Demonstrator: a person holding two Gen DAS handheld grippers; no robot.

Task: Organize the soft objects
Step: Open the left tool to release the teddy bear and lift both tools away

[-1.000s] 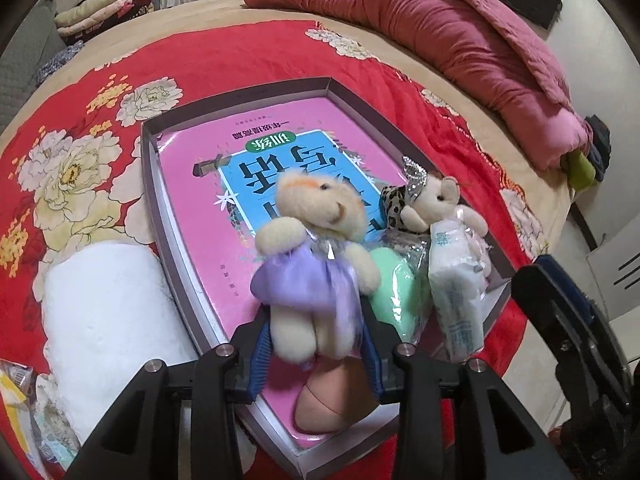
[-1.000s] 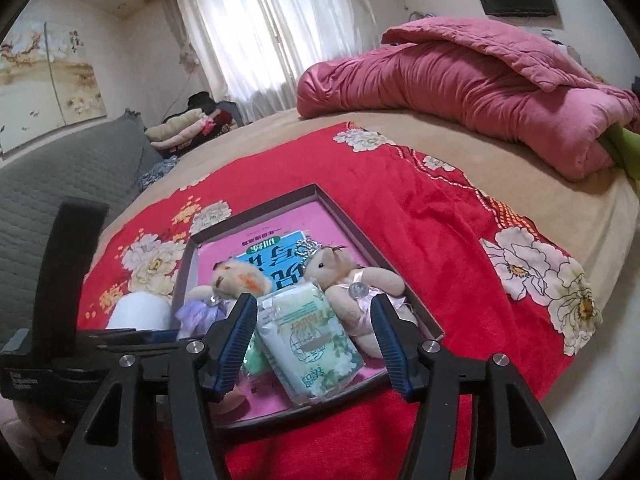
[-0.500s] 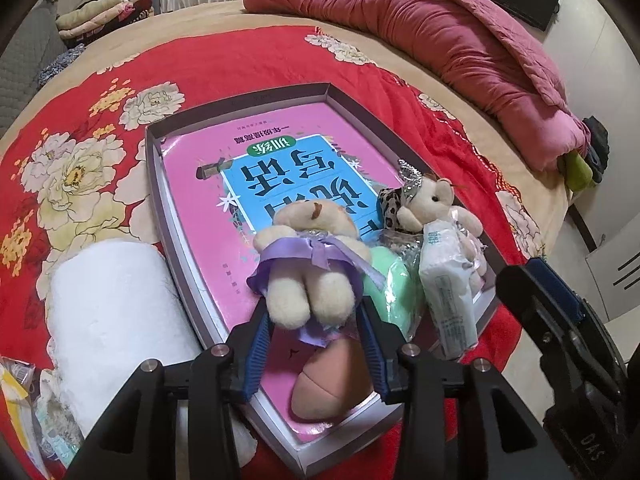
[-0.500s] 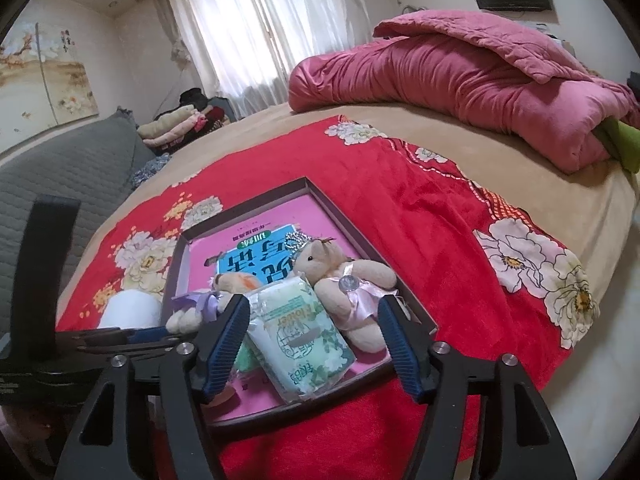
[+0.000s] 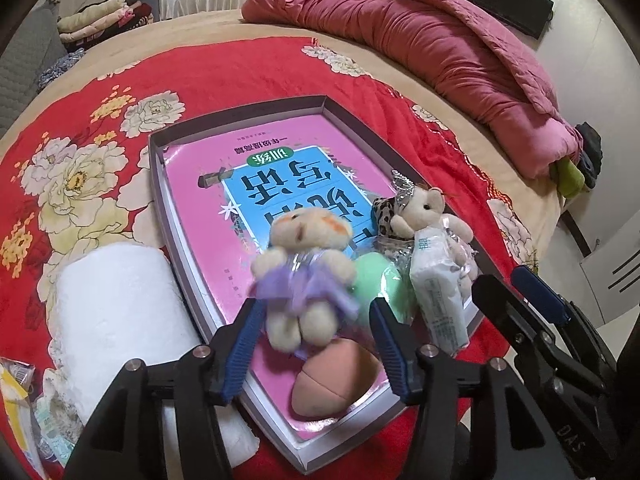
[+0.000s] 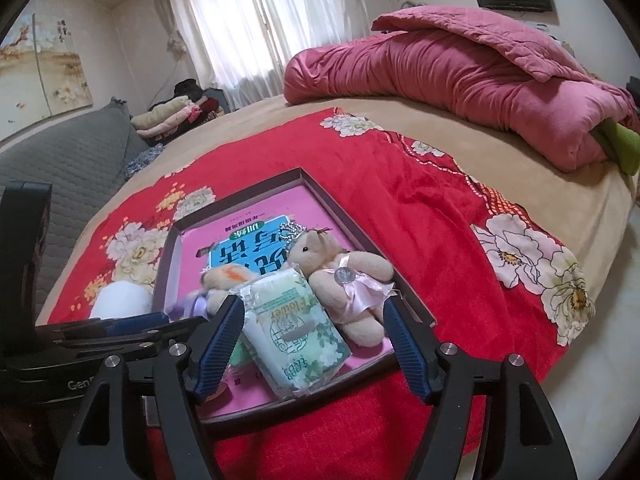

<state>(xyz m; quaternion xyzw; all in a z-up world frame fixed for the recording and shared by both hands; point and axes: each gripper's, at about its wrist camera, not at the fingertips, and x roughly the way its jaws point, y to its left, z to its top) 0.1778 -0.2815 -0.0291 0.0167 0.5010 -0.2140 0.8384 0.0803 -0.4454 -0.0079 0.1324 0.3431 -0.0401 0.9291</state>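
A shallow grey box (image 5: 156, 184) with a pink book in it lies on the red flowered blanket. A bear in a purple dress (image 5: 304, 276) sits in the box between the open fingers of my left gripper (image 5: 316, 344), not gripped and blurred. Beside it are a green sponge (image 5: 380, 280), a peach sponge (image 5: 336, 380), a tissue pack (image 5: 440, 292) and a bear in a pink dress (image 5: 424, 216). My right gripper (image 6: 314, 344) is open, its fingers on either side of the tissue pack (image 6: 296, 332), with the pink-dress bear (image 6: 340, 276) just beyond.
A white paper roll (image 5: 116, 320) lies left of the box. Small packets (image 5: 24, 408) lie at the lower left. A folded pink quilt (image 5: 440, 40) lies at the far side of the bed. The bed edge is close on the right (image 6: 600, 340).
My left gripper has opened and let go of the purple-dress bear, which now sits in the box. The right gripper stayed open and moved a little.
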